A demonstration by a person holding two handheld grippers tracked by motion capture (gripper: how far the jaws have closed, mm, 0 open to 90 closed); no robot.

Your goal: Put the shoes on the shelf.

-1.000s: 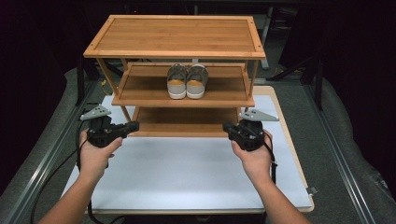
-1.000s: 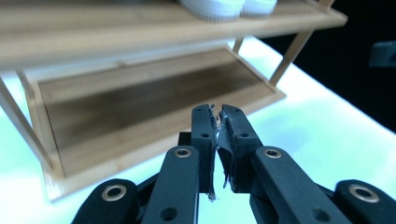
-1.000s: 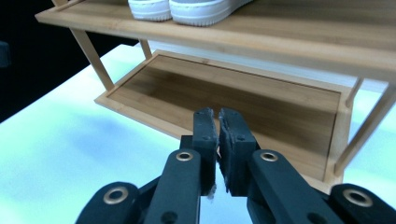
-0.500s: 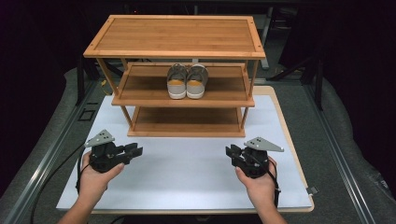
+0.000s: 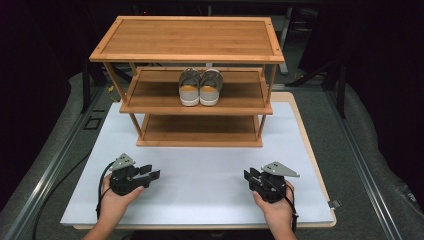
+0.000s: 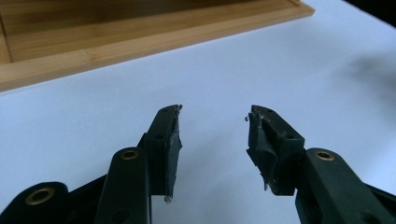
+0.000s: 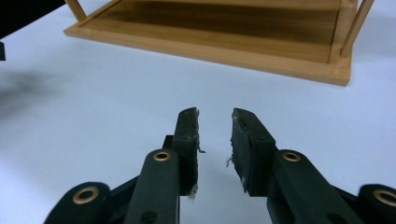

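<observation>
Bamboo-coloured wood makes up a three-tier shoe rack (image 5: 187,40) standing at the far half of a white table mat (image 5: 200,180). On its middle shelf (image 5: 150,95) sits a pair of grey shoes (image 5: 200,86) with tan heels, side by side and touching, heels toward the person and long axis running straight away from them. The bottom shelf (image 5: 200,127) holds nothing.

Two hands hold black tongs low over the mat at the near edge — both well apart from the rack. The left tongs (image 5: 145,173) lie at the left, tips angled inward toward the centre of the mat; in the left gripper view their jaws stand widely spread with nothing between them, ragged dark rubber pads (image 6: 173,149) facing each other. The right tongs (image 5: 248,176) lie at the right, also tipped inward; in the right gripper view the jaws are parted by a narrower gap, pinching nothing, with the rack's bottom shelf (image 7: 224,32) ahead.

The shoes lie forward of and above both tongs, about midway between them. The right shoe sits a touch closer to the right tongs and the left shoe to the left tongs, so neither hand looks clearly nearer. Any reach would likely have to rise and go forward under the top shelf — a tight slot framed by slim wooden posts
</observation>
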